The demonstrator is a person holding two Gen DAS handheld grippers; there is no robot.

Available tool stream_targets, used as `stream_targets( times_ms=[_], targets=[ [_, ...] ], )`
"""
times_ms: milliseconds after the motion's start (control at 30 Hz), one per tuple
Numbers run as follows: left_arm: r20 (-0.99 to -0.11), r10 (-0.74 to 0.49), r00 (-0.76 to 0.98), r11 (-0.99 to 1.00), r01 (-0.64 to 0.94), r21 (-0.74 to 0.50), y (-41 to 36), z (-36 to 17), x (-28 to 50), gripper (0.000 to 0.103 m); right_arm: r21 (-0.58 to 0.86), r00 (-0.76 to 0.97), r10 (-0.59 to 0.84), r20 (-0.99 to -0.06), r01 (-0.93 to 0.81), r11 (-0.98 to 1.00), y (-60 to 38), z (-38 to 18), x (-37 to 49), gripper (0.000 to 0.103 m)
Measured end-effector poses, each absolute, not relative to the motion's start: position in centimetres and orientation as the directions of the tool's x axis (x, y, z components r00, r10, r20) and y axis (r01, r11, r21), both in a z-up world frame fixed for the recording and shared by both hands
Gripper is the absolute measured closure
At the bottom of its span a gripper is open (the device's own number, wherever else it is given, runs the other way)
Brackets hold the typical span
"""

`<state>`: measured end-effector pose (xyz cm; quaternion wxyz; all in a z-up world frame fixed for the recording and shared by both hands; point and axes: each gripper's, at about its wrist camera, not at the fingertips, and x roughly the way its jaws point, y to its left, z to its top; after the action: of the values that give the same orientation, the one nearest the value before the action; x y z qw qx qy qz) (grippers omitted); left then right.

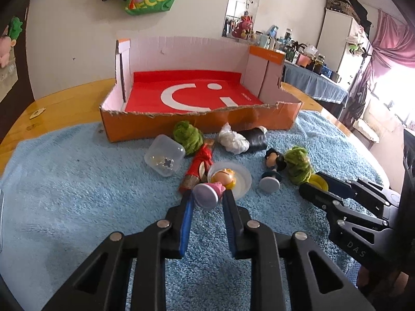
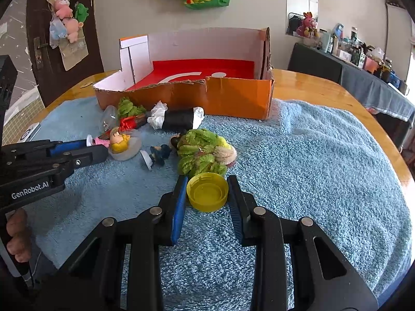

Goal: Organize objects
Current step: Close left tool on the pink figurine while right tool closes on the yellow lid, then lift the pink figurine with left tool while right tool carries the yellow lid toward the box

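An orange cardboard box [image 1: 199, 123] with a red sheet inside stands at the back of the blue towel [image 1: 77, 194]. My left gripper [image 1: 207, 197] is shut on a pink-dressed blonde doll figure [image 1: 215, 189], whose head rests on a clear lid [image 1: 242, 181]. My right gripper [image 2: 207, 185] is shut on a yellow bottle cap [image 2: 207, 194], just in front of a green yarn bundle [image 2: 202, 150]. The right gripper also shows in the left wrist view [image 1: 315, 185]. A dark-haired figure [image 1: 272, 171] lies between the two grippers.
Near the box lie a clear plastic container [image 1: 164, 158], another green yarn ball [image 1: 188, 136], a red wrapped stick [image 1: 201, 165], a white crumpled bag [image 1: 233, 142] and a black roll [image 1: 255, 138]. The wooden table [image 2: 324, 88] edge curves around the towel.
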<state>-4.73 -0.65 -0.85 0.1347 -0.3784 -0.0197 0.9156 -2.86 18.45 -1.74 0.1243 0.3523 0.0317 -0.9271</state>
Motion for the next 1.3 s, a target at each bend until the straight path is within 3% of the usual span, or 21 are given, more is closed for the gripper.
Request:
stream_targets(
  times_ms=[1300],
  targets=[
    [-0.629,0.243,-0.738,-0.97,-0.186,-0.157,-2.1,1.2,-3.3,0.08,0.018,-0.739,-0.227,-0.634,0.28,-0.96,17.4,-0.1,-2.7,0.074]
  ],
)
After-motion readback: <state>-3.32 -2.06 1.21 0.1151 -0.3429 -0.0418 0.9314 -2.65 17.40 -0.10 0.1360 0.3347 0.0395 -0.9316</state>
